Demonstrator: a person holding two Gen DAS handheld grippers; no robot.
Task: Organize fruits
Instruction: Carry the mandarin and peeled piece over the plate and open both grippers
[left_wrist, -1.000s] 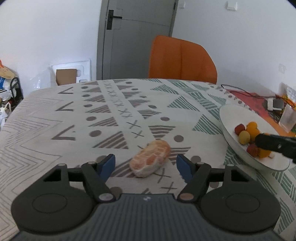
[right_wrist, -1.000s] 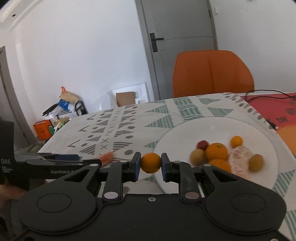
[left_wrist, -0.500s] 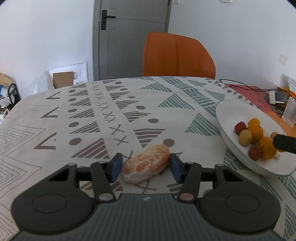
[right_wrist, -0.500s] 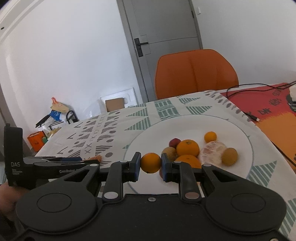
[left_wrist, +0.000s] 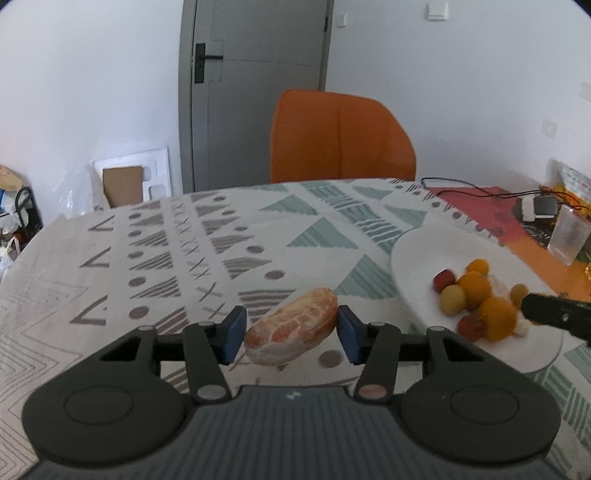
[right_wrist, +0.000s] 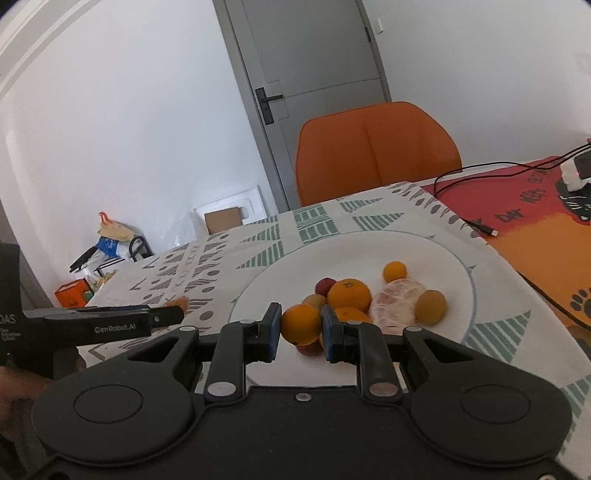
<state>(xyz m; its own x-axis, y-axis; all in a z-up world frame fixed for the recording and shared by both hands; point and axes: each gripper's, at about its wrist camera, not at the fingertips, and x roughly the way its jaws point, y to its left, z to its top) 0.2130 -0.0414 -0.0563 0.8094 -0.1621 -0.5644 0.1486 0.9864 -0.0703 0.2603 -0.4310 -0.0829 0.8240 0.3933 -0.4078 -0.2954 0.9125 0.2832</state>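
In the left wrist view, I see my left gripper (left_wrist: 291, 334) low in the frame, its blue fingers (left_wrist: 232, 334) close on both sides of a peeled orange (left_wrist: 291, 336). Whether they press it or it rests on the patterned worktop (left_wrist: 184, 258), I cannot tell. The white plate (left_wrist: 417, 254) with fruits sits at the right.

In the right wrist view, my right gripper (right_wrist: 301, 326) pinches a small orange (right_wrist: 301, 324) at frame centre, above the plate's near edge.
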